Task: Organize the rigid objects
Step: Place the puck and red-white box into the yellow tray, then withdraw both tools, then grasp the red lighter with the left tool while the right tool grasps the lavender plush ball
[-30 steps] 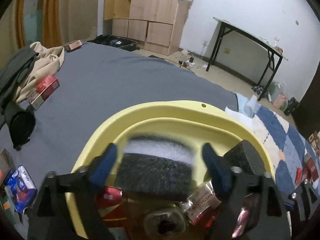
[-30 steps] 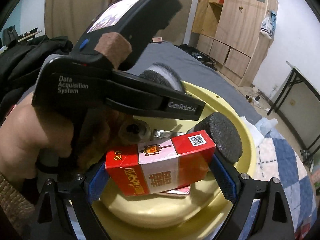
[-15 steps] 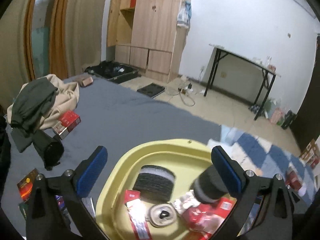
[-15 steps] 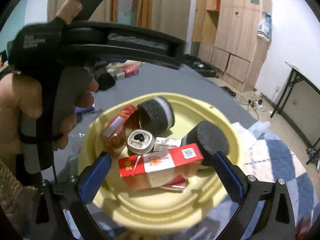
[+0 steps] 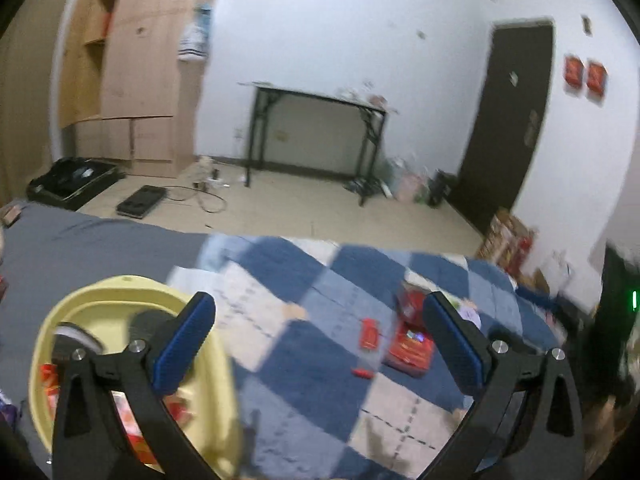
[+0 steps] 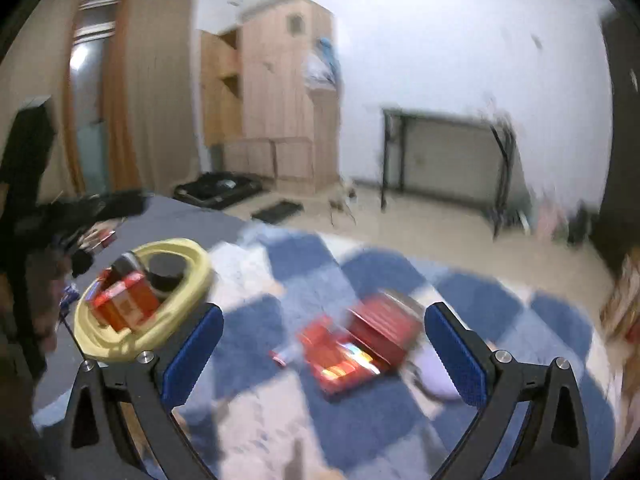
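Both tools are released, their blue-padded jaws spread wide with nothing between them. The left tool (image 5: 320,344) looks over the bed, with the round pale-yellow plastic basin (image 5: 120,292) at its lower left. The basin sits on the grey bedsheet (image 5: 100,240) and already holds red packets and dark, round foam-like pieces. The right tool (image 6: 324,348) faces a loose group of red boxes (image 6: 360,344) lying on the blue-and-white checked blanket (image 6: 500,308), with the same basin well off to its left. The same red boxes (image 5: 410,344) appear in the left view, between the left tool's jaws in the picture but well beyond them. A small red stick-like item (image 5: 362,372) lies just beside the boxes; blur makes its nature unclear.

The step in hand appears to be reaching for the next item to carry to the basin. To do it well, the right tool should settle before closing, since both views are smeared. One box should be singled out, probably the uppermost, as the boxes overlap and a wide bite could catch two. The jaws should straddle the box across its narrower faces and press squarely, so the smooth card does not slip. The soft blanket may give underneath, so the tool should come low enough to grip the sides.
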`<state>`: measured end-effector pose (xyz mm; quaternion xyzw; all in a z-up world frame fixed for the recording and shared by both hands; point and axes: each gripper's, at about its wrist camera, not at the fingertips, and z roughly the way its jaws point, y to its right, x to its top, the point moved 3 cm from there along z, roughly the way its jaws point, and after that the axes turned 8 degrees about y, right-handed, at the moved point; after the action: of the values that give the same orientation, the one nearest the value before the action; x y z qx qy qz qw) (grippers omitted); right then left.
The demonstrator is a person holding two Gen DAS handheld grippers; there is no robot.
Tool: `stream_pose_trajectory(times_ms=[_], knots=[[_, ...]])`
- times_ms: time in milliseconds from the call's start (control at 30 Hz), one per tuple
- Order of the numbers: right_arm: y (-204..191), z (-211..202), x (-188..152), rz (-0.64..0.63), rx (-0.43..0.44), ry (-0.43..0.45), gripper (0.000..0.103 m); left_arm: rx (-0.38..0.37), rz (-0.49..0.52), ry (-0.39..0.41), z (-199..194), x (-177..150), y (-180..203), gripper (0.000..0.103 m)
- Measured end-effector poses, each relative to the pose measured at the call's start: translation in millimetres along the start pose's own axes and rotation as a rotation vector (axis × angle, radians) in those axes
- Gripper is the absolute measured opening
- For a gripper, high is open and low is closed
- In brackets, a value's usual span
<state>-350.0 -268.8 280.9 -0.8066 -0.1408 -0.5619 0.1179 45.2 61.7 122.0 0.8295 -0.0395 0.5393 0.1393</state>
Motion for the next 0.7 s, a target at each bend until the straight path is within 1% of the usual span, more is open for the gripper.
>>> stream_pose_trajectory(times_ms=[33,100,200,333,400,433,467,600,667,700], knots=[[16.3,-3.3,-1.6,0.009,-0.045,0.005,0.103,-0.007,0.025,-0.02,7.7,-6.1,9.7,0.103],[39.6,-11.4,-2.6,0.018,-0.085,0.01,0.103,-0.015,0.069,-0.066,20.6,-18.7,22.7,0.103],[67.1,-24.5,-3.9,0.064,-0.116,0.023,0.103,-0.022,0.099,-0.127,35.8,-35.1,34.6,0.103],[78.6,-25.1,-7.6,0.091,-0.13,0.014,0.103,-0.028,0.123,-0.184,44.9,-54.4,32.6,0.103],[80.6,-15.4,-12.1,0.104,-0.123,-0.003,0.103,-0.008,0.122,-0.22,54.5,-63.0,30.2,0.103],[81.5,-7.6,-18.0,0.105,-0.122,-0.025,0.103,-0.004,0.127,-0.23,58.4,-67.4,29.1,0.103],[78.2,2.6,-16.6,0.1,-0.123,-0.041,0.103,-0.001,0.133,-0.238,62.5,-70.2,28.4,0.103],[83.0,32.5,-32.3,0.089,-0.118,-0.103,0.103,0.003,0.176,-0.296,81.7,-91.6,29.9,0.103],[89.1,45.2,-35.9,0.096,-0.128,-0.118,0.103,-0.001,0.175,-0.309,93.1,-101.6,27.8,0.103],[92.0,53.7,-40.3,0.106,-0.139,-0.144,0.103,0.004,0.183,-0.319,99.5,-107.7,26.1,0.103]])
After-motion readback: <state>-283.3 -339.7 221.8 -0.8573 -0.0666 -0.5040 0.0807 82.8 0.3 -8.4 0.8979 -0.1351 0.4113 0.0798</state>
